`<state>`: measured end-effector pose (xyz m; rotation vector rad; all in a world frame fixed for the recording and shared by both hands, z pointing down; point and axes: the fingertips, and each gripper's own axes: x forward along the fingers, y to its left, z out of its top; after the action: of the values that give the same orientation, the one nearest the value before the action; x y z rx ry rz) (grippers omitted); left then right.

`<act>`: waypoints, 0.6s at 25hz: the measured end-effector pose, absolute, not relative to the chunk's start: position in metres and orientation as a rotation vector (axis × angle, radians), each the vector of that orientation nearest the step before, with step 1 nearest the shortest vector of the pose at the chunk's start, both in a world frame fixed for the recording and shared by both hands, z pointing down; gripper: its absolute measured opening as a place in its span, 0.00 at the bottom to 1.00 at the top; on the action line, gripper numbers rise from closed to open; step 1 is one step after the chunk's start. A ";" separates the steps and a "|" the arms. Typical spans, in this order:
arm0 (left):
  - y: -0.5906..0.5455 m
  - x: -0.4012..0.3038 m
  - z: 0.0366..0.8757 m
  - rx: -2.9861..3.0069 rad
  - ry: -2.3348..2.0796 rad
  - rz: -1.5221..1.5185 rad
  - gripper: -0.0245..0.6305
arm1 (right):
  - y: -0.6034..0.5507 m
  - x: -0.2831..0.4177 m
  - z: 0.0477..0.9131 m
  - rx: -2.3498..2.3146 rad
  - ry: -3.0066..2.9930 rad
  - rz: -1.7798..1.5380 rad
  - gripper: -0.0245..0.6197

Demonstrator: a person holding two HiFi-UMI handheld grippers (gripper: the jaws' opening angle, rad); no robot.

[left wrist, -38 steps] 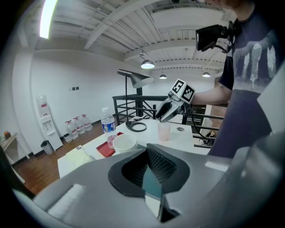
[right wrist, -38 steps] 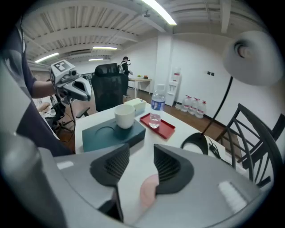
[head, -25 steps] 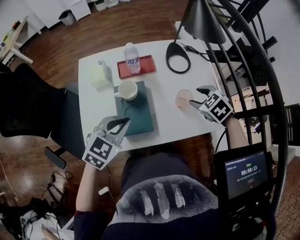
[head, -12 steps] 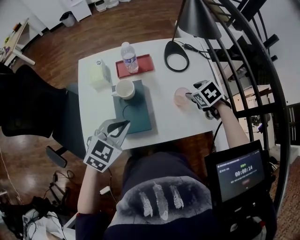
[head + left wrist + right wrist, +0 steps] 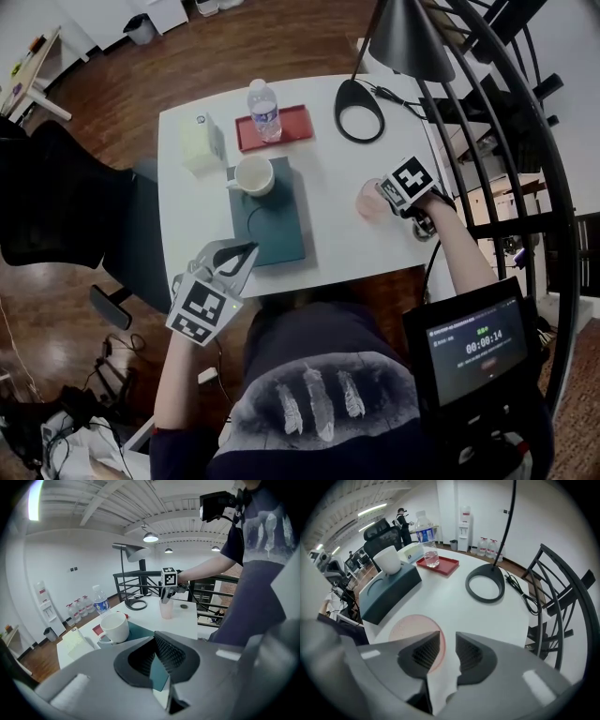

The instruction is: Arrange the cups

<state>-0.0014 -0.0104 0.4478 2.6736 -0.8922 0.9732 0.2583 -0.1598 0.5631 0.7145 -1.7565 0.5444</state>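
The right gripper (image 5: 449, 637) points down at the white table (image 5: 454, 609), its jaws having just been closing and now straddling the wall of the pink cup (image 5: 410, 627). The jaw at the picture's left sits inside the rim and the other outside it (a strip of table shows between that outer pad and the cup wall). Farther off, a white mug (image 5: 388, 559) stands on a teal block (image 5: 389, 591), a water bottle (image 5: 427, 545) stands on a red tray (image 5: 444, 566), and a lamp's black ring base (image 5: 486, 585) lies at right.
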 end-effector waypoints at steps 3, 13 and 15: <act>-0.011 -0.004 0.451 2.671 -0.889 0.970 0.06 | -0.159 0.260 0.570 0.718 -1.727 0.536 0.11; -0.012 -0.005 0.457 2.678 -0.869 0.978 0.06 | -0.158 0.259 0.565 0.758 -1.734 0.553 0.07; -0.013 -0.006 0.457 2.678 -0.868 0.975 0.06 | -0.158 0.259 0.564 0.773 -1.743 0.571 0.07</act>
<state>-0.0055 -0.0125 0.4568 2.6782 -0.8676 0.9754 0.2587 -0.1580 0.5641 0.7728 -1.7434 0.5707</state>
